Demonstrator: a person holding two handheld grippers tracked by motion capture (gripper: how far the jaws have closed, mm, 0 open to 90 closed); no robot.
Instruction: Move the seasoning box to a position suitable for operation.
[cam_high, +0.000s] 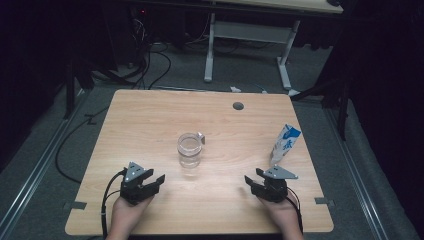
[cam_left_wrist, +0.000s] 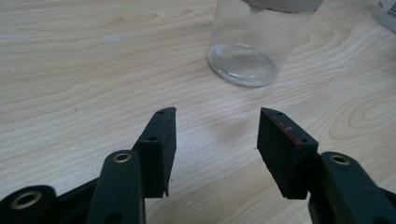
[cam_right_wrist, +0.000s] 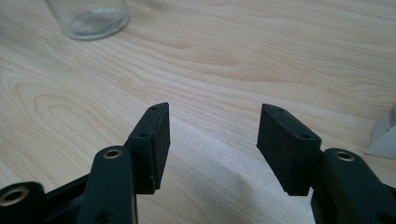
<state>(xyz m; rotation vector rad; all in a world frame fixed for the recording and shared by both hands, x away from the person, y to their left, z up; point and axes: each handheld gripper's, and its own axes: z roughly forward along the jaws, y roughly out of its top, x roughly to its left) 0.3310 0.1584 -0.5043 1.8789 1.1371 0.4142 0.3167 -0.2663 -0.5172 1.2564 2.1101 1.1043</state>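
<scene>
L gripper (cam_high: 159, 179) & R gripper (cam_high: 247, 180) at near table (cam_high: 150, 115) edge, jaws apart, nothing btwn. Clear glass jar (cam_high: 190, 150), upright, mid-table, ahead btwn both. Blue-white carton (cam_high: 285, 144) stands far right, beside R gripper. Path unblocked.

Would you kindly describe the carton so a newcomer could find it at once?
Start at the wooden table and go to its right edge. The carton stands there, just beyond the right gripper. It is white and blue and opaque, unlike the clear glass cup mid-table.
</scene>
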